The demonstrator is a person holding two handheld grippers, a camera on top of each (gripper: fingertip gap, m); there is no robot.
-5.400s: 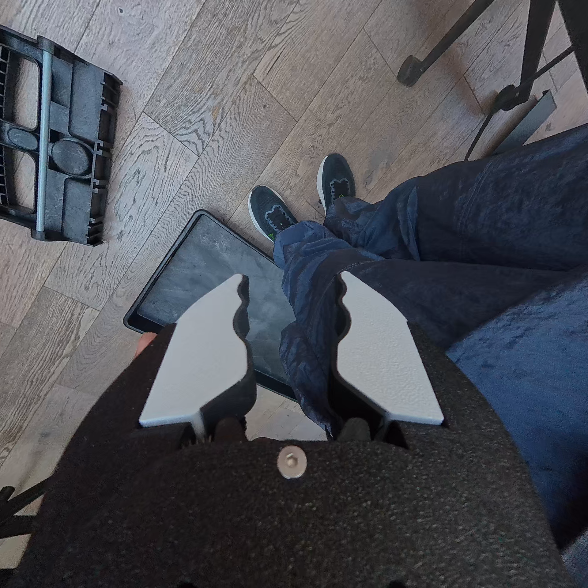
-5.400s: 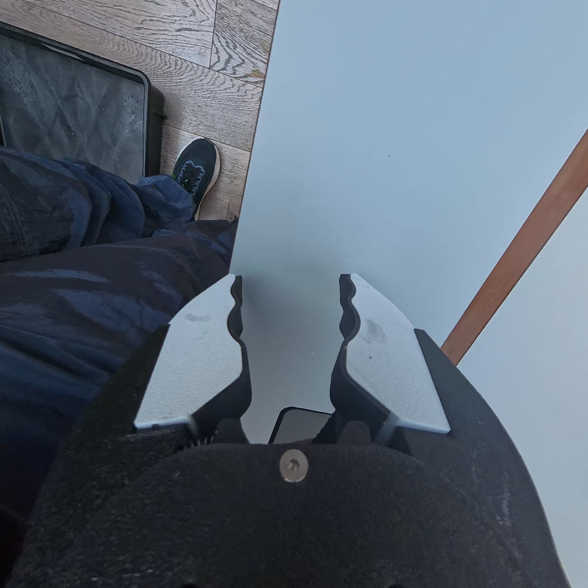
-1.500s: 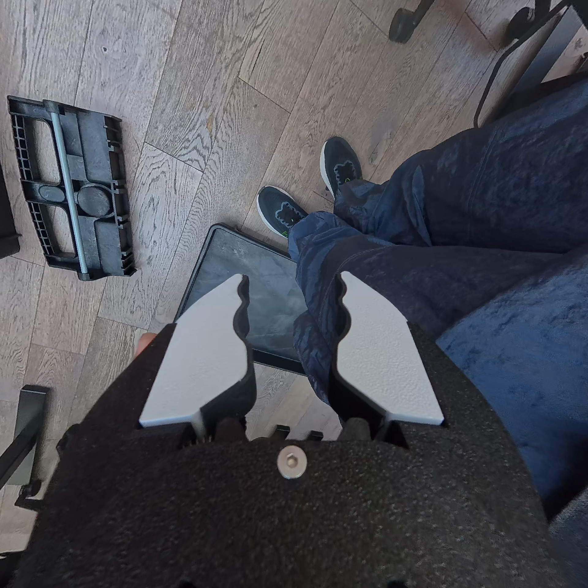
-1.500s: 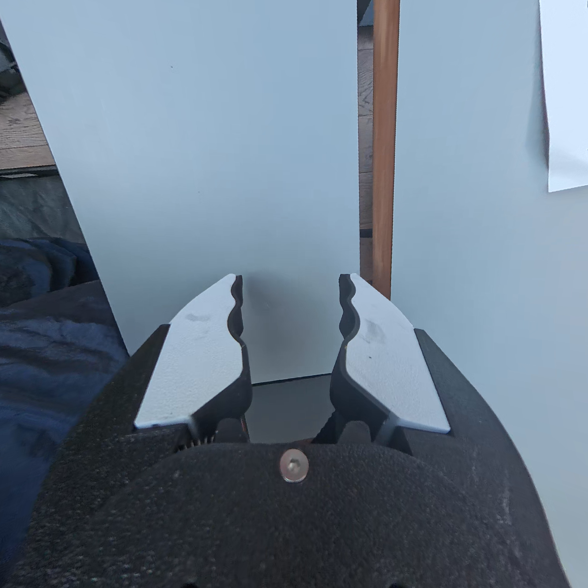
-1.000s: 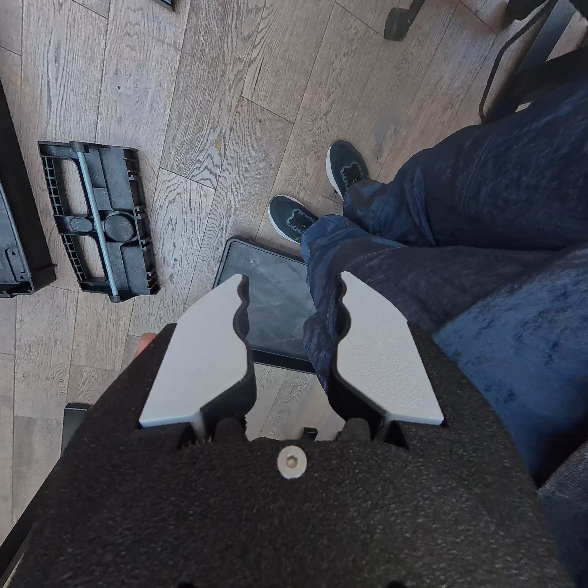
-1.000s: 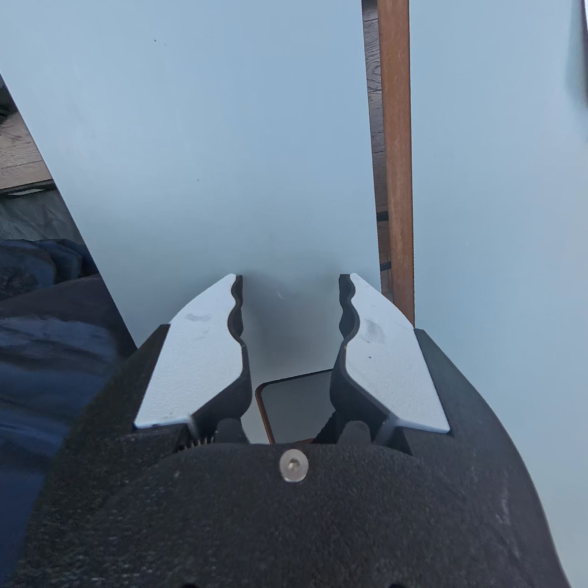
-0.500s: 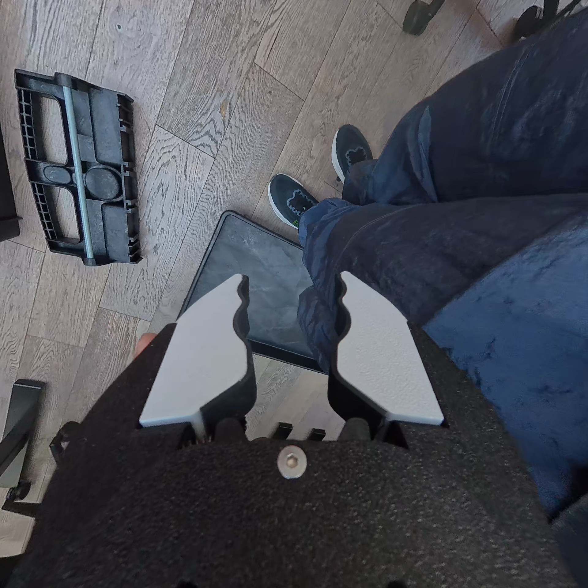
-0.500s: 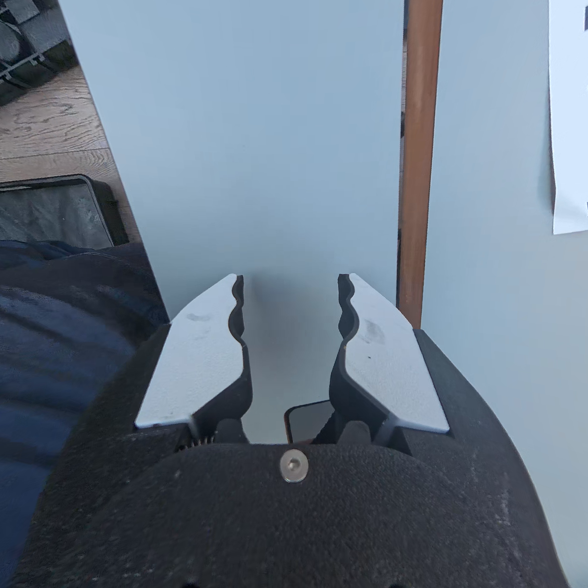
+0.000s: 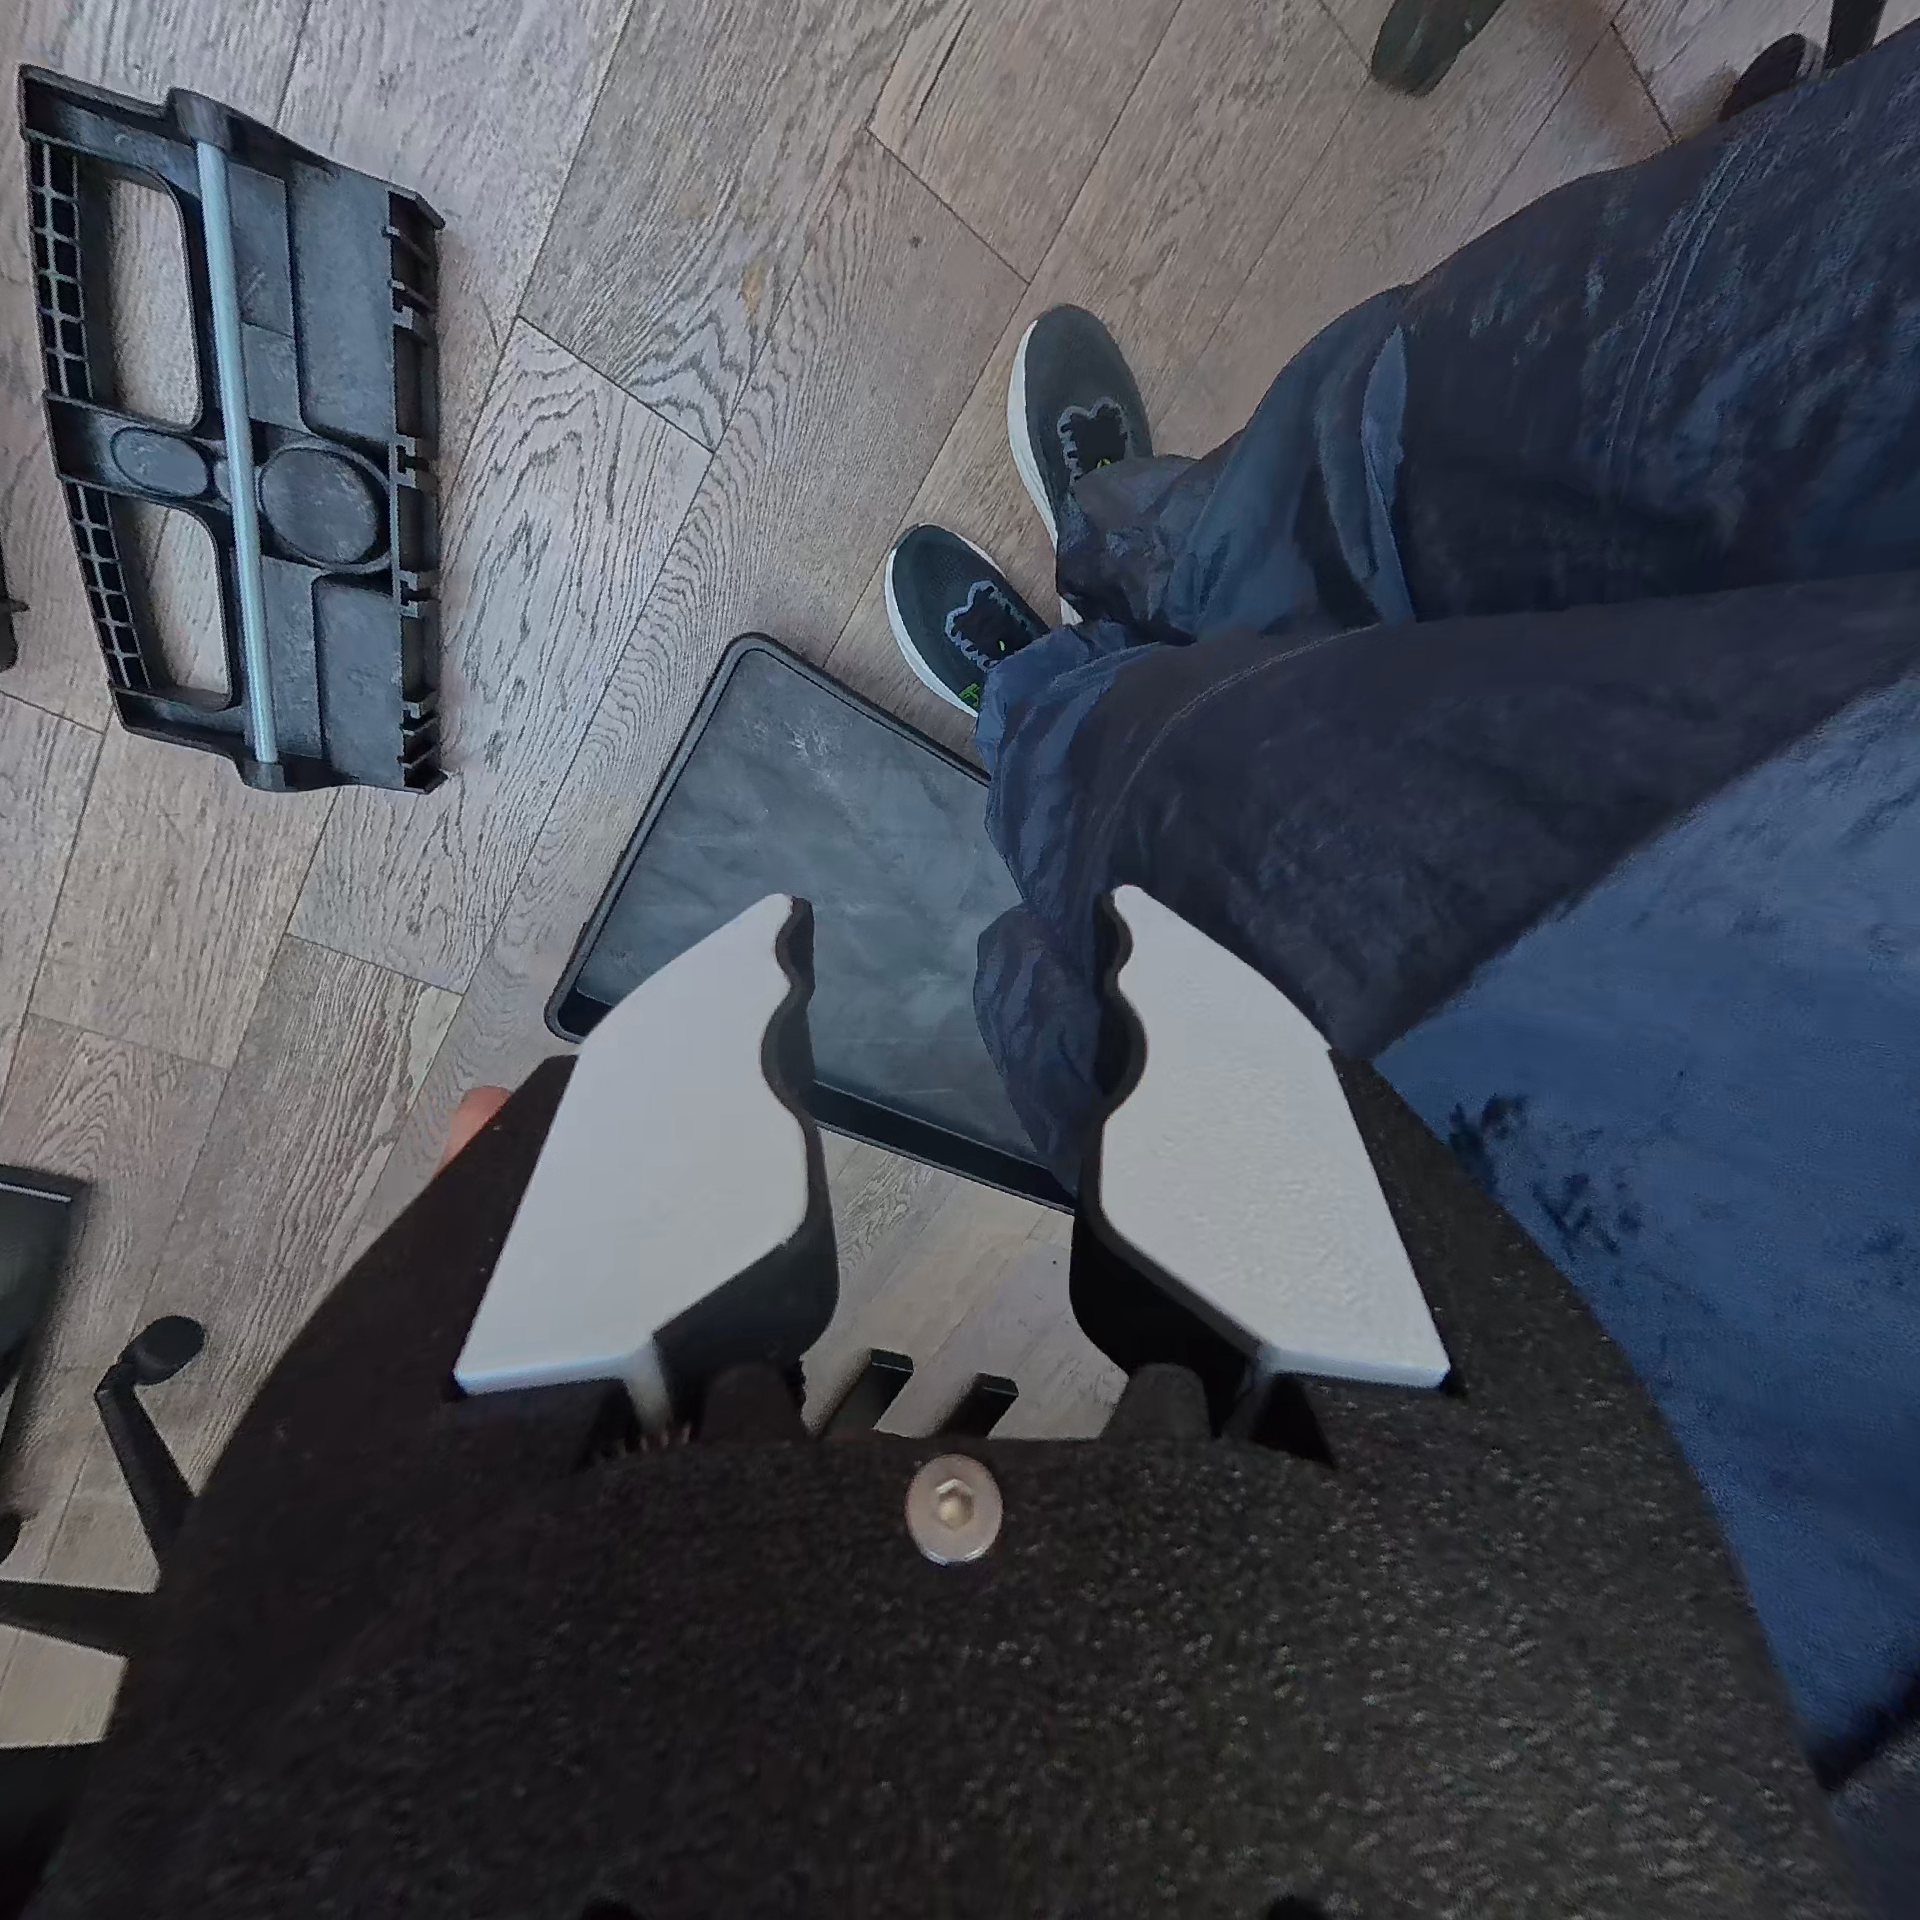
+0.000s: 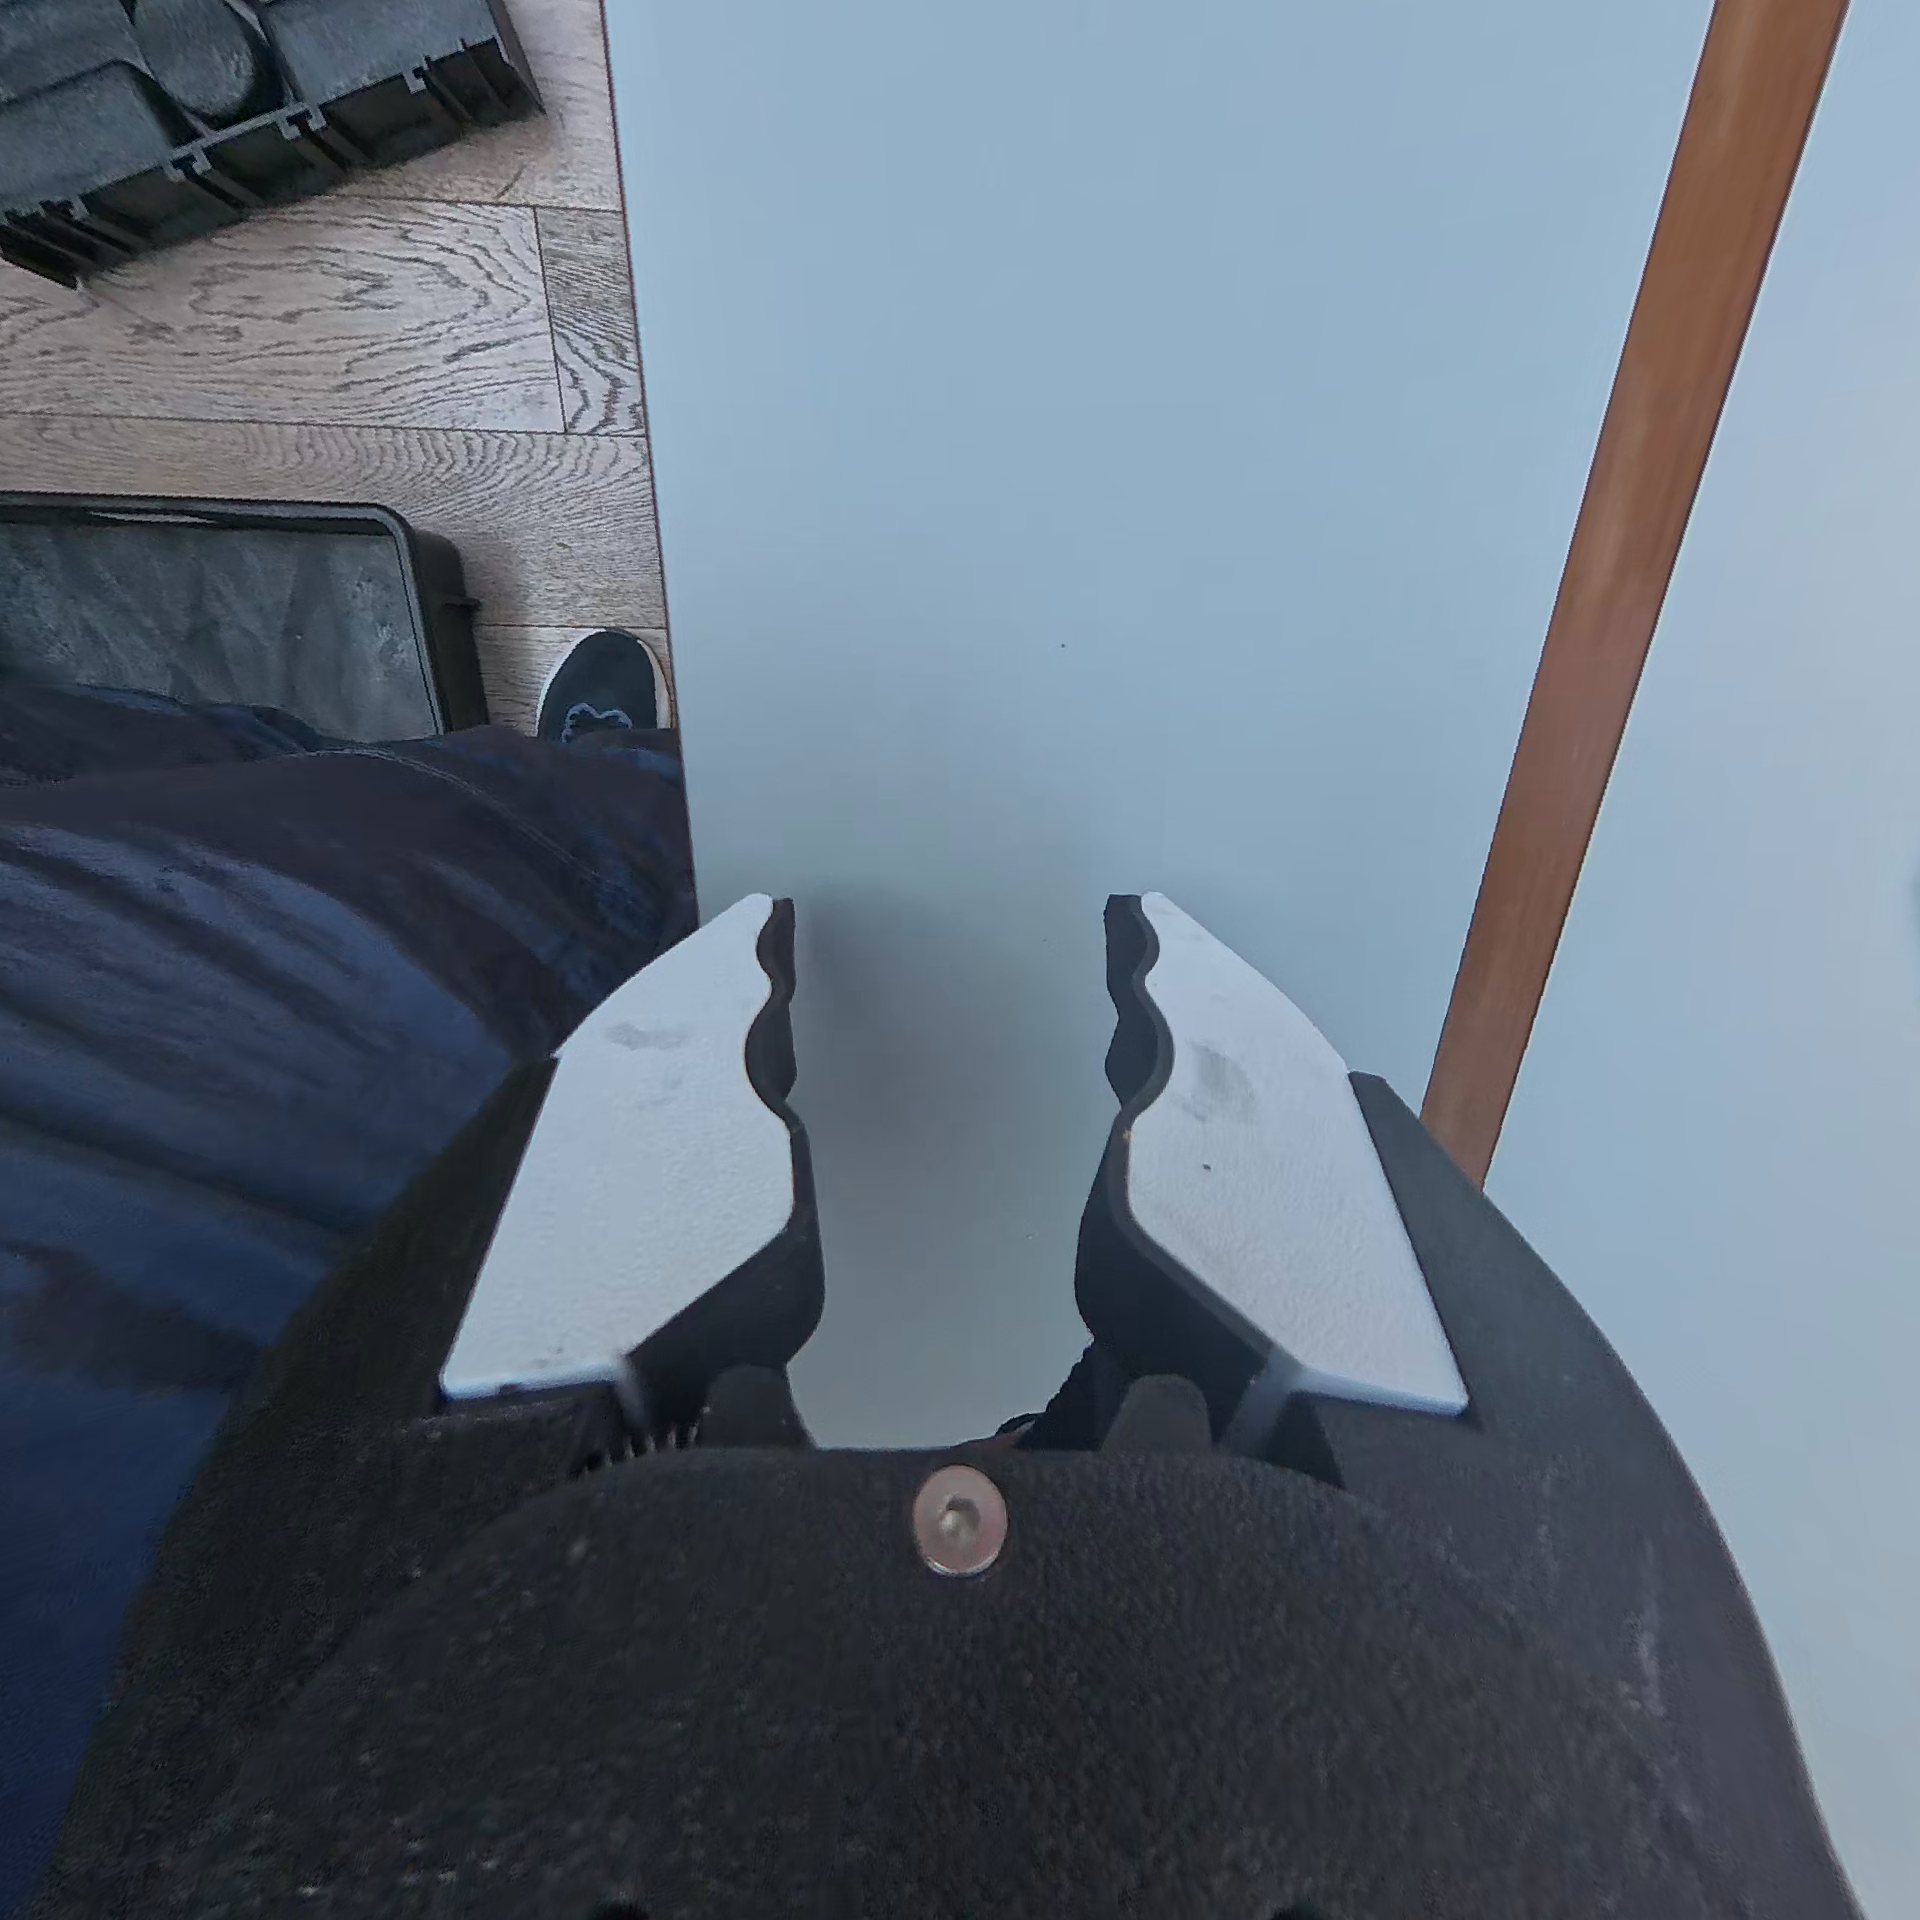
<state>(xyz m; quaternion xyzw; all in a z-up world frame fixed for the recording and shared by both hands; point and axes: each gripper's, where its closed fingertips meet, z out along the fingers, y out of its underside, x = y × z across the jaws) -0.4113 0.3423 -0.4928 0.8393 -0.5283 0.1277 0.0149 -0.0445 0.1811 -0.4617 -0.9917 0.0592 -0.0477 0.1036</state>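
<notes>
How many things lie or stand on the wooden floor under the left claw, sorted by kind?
Shoes: 2
Flat dark tray: 1
Ribbed black plastic frame with a metal rod: 1
Total: 4
The open left claw holds nothing.

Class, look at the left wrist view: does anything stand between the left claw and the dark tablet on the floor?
Partly. The person's trouser leg overlaps the tablet's right edge. The open, empty left claw has only air between it and the tablet's exposed left part.
</notes>
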